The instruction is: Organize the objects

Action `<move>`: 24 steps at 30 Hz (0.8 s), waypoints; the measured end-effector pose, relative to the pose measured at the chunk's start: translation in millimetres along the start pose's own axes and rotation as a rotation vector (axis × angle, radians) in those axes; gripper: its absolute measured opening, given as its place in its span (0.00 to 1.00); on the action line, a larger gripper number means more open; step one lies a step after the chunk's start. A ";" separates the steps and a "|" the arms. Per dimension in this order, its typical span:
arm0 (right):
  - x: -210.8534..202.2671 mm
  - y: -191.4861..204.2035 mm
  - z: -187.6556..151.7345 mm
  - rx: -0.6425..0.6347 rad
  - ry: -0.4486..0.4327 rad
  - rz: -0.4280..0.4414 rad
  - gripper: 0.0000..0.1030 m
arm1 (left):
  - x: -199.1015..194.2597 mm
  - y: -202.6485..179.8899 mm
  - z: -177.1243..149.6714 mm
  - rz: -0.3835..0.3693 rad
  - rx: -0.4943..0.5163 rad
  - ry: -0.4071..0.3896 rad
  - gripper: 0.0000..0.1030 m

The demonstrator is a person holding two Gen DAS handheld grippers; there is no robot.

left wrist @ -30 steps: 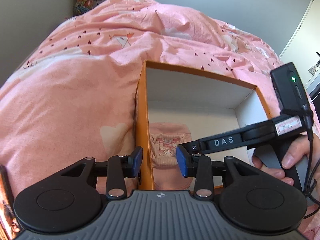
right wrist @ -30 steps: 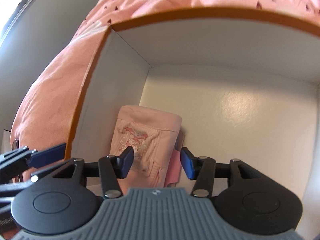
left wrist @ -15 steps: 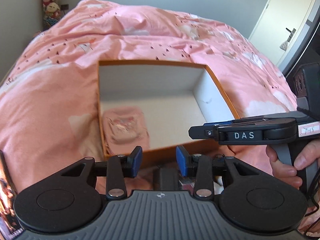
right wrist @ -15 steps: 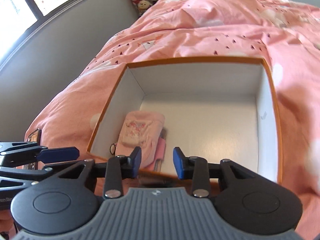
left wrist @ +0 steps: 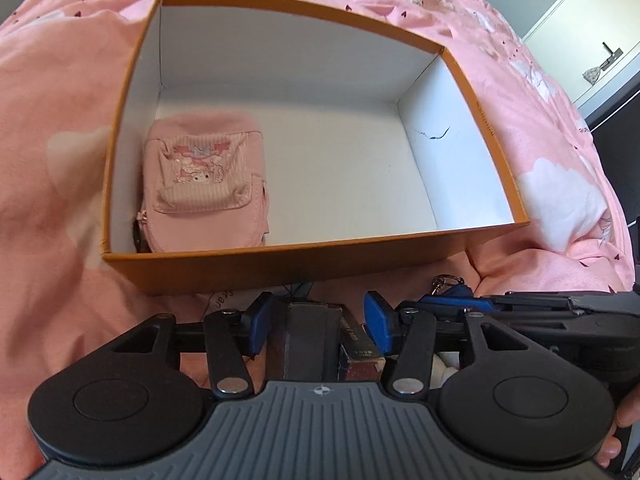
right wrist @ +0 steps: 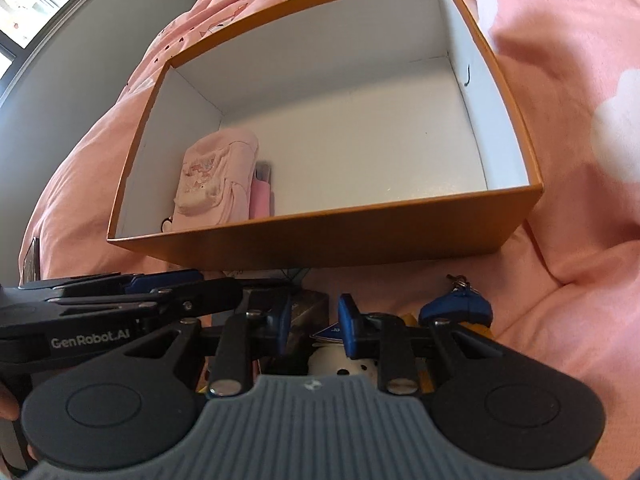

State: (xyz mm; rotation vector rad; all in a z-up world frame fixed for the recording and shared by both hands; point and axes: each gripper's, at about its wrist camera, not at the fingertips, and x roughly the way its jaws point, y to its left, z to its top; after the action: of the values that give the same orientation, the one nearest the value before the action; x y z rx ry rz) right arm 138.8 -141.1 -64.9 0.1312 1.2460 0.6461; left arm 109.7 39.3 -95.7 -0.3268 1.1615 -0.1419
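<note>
A: How much of the sorting can be judged as done?

B: Little. One item, a pink pouch (left wrist: 202,184), is seen lying flat on the floor of the orange box (left wrist: 304,258), in the near left corner against the left wall. A thin pink and grey item (right wrist: 261,190) is wedged just beside the pouch on its right. The rest of the box floor is bare.

A: What is left?

B: A cluster of small things is seen on the bed (left wrist: 60,128), just outside the box's near wall: a dark block (left wrist: 306,332), a small carton (left wrist: 358,344), a blue key fob (right wrist: 456,306) with its ring, and a white plush toy (right wrist: 344,364). All are judged still to be packed.

A: How are the tools set?

B: The left tool (left wrist: 318,322) has just been opening; its pads are held apart on either side of the block and carton, and no pressing is seen. The right tool (right wrist: 314,326) has just been closing; its pads stand narrowly apart above the plush toy, with nothing clamped.
</note>
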 end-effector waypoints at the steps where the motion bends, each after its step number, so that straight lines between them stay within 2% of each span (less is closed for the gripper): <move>1: 2.8 -0.8 0.6 0.005 0.013 0.010 0.27 | 4.1 1.3 1.8 -0.006 -0.007 0.015 0.56; 6: 14.2 -4.8 3.1 0.018 0.059 0.016 0.27 | 21.6 8.8 11.4 -0.043 -0.035 0.099 0.53; 8: 17.6 -7.1 6.2 0.027 0.078 0.032 0.27 | 26.3 12.9 12.9 -0.040 -0.048 0.128 0.46; 12: 26.7 -5.2 13.0 0.037 0.123 0.059 0.28 | 26.0 26.1 12.7 -0.068 -0.096 0.171 0.44; 17: 41.6 4.4 19.3 0.050 0.195 0.080 0.34 | 13.1 43.7 8.1 -0.080 -0.145 0.183 0.39; 24: 64.0 25.5 23.6 0.005 0.289 0.031 0.46 | 5.0 57.6 4.9 -0.090 -0.183 0.186 0.37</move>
State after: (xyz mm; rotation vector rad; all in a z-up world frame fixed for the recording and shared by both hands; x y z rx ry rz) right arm 161.2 -81.0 -99.4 0.0626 1.5259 0.7058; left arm 112.8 93.2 -117.1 -0.5368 1.3481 -0.1469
